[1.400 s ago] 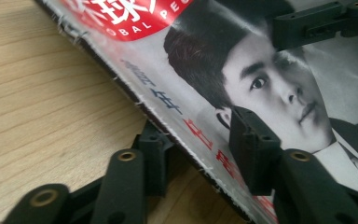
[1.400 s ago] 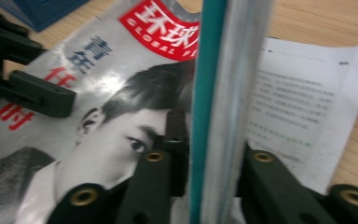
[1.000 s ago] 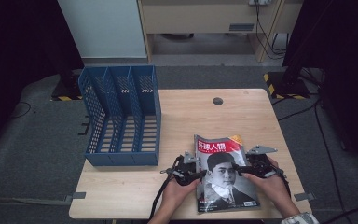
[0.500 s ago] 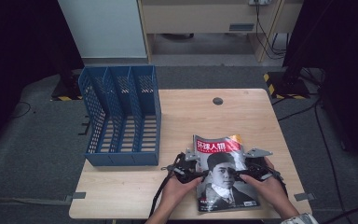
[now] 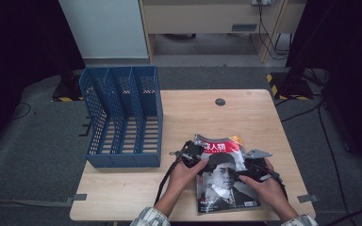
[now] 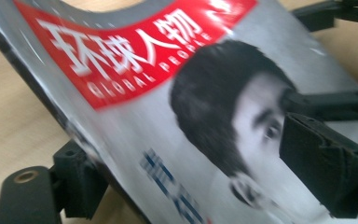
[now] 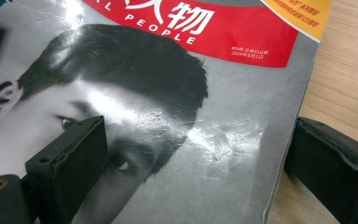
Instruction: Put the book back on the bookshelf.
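The magazine (image 5: 224, 176) lies on the table (image 5: 136, 188) near its front edge. The left gripper (image 5: 194, 157) straddles its left edge, jaws having just been opening, pads clear. The right gripper (image 5: 250, 172) straddles its right edge, jaws apart, not pressing.

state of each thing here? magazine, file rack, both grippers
magazine: closed, cover up, near table edge, its left edge lifted between the left jaws
file rack: upright on the table, all three slots empty
left gripper: jaws have just been opening, magazine edge between them, not pinched
right gripper: jaws open, straddling the magazine's right edge
table: bare wood at the back
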The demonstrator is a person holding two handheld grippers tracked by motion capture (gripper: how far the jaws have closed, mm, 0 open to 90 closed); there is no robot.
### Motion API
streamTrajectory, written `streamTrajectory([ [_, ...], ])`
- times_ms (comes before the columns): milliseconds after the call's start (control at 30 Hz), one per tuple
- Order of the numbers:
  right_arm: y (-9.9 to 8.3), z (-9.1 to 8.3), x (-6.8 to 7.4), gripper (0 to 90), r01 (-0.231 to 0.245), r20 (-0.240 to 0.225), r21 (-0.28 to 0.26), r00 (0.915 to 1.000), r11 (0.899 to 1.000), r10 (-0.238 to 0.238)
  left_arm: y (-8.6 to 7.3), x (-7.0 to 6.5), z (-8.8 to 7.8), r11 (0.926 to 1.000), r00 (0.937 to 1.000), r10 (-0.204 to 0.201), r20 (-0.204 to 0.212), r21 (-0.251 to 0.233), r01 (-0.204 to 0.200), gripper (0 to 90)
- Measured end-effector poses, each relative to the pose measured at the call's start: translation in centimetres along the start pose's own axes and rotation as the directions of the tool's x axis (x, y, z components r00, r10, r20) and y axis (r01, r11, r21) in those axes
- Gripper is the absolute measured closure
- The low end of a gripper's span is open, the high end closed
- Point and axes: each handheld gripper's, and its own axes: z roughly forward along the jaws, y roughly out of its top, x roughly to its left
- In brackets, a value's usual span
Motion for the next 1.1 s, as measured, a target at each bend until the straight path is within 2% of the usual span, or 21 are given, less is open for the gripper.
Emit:
streamTrajectory([
  [67,0.0,0.0,0.0,6.8,0.002,-0.002,-0.001,1.0,1.0,-0.002,0.4,0.4,0.2,1.0,0.9999,0.0,-0.013,0.005,0.0,15.9],
  [100,0.0,0.0,0.0,6.9,0.002,-0.004,-0.001,1.0,1.0,-0.002,0.7,0.6,0.3,0.9999,0.9997,-0.008,-0.022,-0.009,0.008,16.3],
  [200,0.1,0.1,0.0,7.3,0.013,-0.013,0.0,0.9998,1.0,-0.013,1.4,1.0,0.5,0.9998,0.9993,0.015,-0.035,-0.016,-0.016,21.0],
  [467,0.2,0.1,-0.2,16.3,0.008,-0.018,-0.02,0.9998,1.0,-0.008,2.6,1.8,0.3,0.9999,0.9999,0.015,0.0,-0.005,-0.015,24.8],
  [533,0.2,0.1,-0.2,17.8,0.002,-0.016,-0.023,0.9999,1.0,-0.003,2.9,1.9,0.3,0.9999,0.9998,0.008,0.021,0.007,-0.008,25.6],
  [733,0.3,0.2,-0.1,20.5,0.0,-0.012,-0.029,0.9999,1.0,-0.001,3.6,2.2,0.3,0.9995,0.9987,-0.031,0.04,0.014,0.03,31.1],
  [900,0.3,0.1,-0.1,22.9,0.01,-0.011,-0.032,0.9999,0.999,-0.01,3.8,2.7,0.5,0.9992,0.9992,-0.022,0.032,0.033,0.021,42.8],
  [967,0.3,0.0,-0.1,25.8,0.027,-0.003,-0.043,0.9996,0.999,-0.028,3.9,3.0,0.7,0.9988,0.9986,-0.032,0.043,0.039,0.03,46.8],
  [1100,0.3,0.1,0.0,26.8,0.031,-0.013,-0.046,0.9994,0.998,-0.031,4.2,3.3,1.0,0.9986,0.9977,-0.026,0.063,0.047,0.023,54.5],
])
